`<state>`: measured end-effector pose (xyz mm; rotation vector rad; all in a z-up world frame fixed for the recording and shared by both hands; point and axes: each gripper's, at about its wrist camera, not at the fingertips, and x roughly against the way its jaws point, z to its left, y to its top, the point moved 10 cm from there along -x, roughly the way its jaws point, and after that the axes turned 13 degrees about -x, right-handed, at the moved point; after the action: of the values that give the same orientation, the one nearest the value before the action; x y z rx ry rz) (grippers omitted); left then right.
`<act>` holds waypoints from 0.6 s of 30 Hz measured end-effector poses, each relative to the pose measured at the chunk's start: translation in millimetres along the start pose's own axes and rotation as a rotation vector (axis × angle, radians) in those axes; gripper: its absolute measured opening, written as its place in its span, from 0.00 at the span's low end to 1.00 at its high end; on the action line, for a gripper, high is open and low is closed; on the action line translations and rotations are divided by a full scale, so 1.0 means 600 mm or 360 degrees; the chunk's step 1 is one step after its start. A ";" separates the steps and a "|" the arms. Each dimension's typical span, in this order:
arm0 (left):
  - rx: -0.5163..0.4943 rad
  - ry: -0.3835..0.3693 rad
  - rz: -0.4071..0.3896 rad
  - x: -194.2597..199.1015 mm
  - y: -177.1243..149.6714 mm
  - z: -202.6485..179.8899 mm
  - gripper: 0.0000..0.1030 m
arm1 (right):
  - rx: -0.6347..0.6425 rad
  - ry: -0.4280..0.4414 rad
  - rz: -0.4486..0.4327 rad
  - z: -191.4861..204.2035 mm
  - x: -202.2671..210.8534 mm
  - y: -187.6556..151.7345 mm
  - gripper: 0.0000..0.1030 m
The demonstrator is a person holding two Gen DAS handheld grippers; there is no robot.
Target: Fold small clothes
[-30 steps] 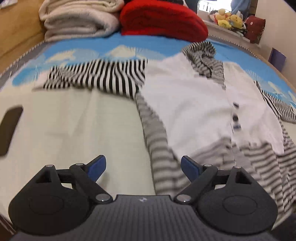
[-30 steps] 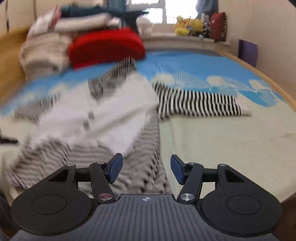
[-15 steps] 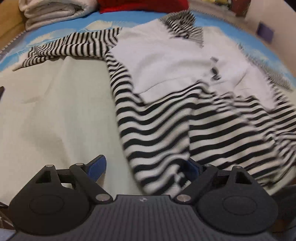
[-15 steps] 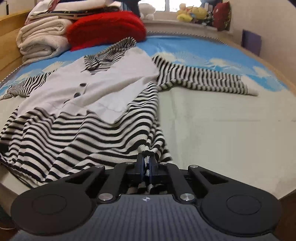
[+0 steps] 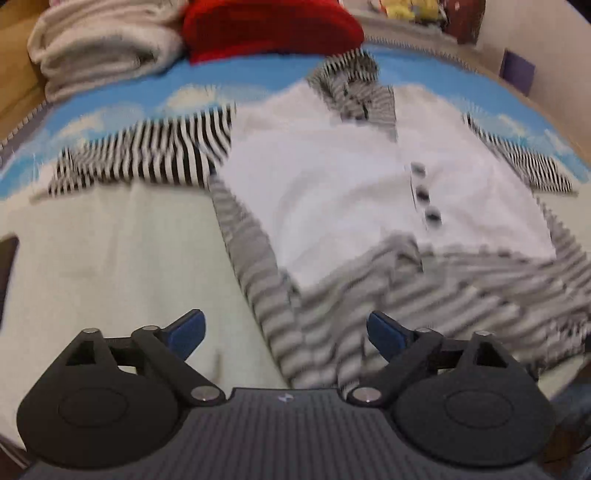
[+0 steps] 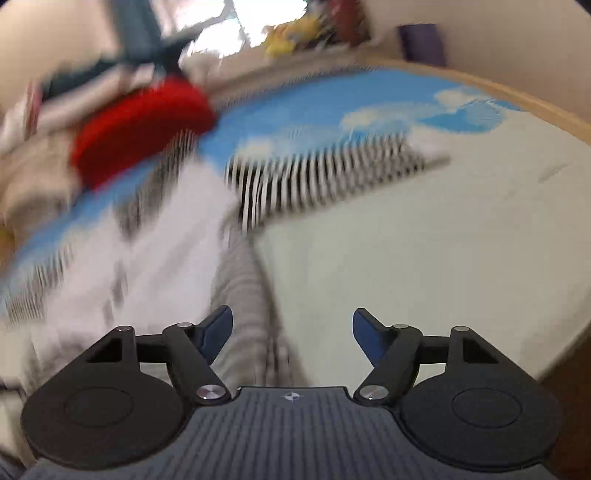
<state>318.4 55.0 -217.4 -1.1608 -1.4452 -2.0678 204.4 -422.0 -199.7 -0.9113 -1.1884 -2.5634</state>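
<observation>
The striped garment is seen spread flat across the bed, its white front panel facing up and three dark buttons showing down the middle. Its striped hem is laid toward the near edge of the bed, and the collar is pointed toward the far end. One striped sleeve is stretched out toward the left edge; the other sleeve is stretched toward the right edge, seen blurred in the right wrist view.

The left gripper is held with its jaws wide apart above the hem, and they have just been opening further; striped cloth is seen below the gap, but neither blue pad is pressed on it. The right gripper is also parted, its jaws having just been opening, and nothing is clamped between them; the garment's side edge runs beneath the gap.

At the far end of the bed, a red cushion is set beside folded cream blankets.
</observation>
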 end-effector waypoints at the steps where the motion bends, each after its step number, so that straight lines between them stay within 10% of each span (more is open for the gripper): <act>1: 0.0011 0.0025 -0.0029 -0.004 0.018 0.009 0.97 | -0.0072 0.0024 -0.0019 -0.005 -0.005 0.034 0.73; 8: 0.0206 0.0206 -0.0107 -0.094 0.107 0.082 0.97 | -0.0550 -0.0238 -0.0282 -0.120 -0.165 0.256 0.73; 15: 0.0445 0.0315 -0.0049 -0.176 0.109 0.148 0.97 | -0.0777 -0.0624 -0.0222 -0.240 -0.367 0.321 0.76; 17: 0.0488 0.0333 -0.0048 -0.187 0.114 0.160 0.97 | -0.0603 -0.0632 -0.0280 -0.221 -0.391 0.346 0.09; 18: 0.0490 0.0351 -0.0056 -0.190 0.118 0.163 0.97 | -0.0519 -0.0612 -0.0218 -0.211 -0.407 0.348 0.08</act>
<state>475.7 96.3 -250.9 -0.7669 -1.6108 -1.8434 423.5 -677.9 -275.5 -1.4970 -0.9530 -2.8314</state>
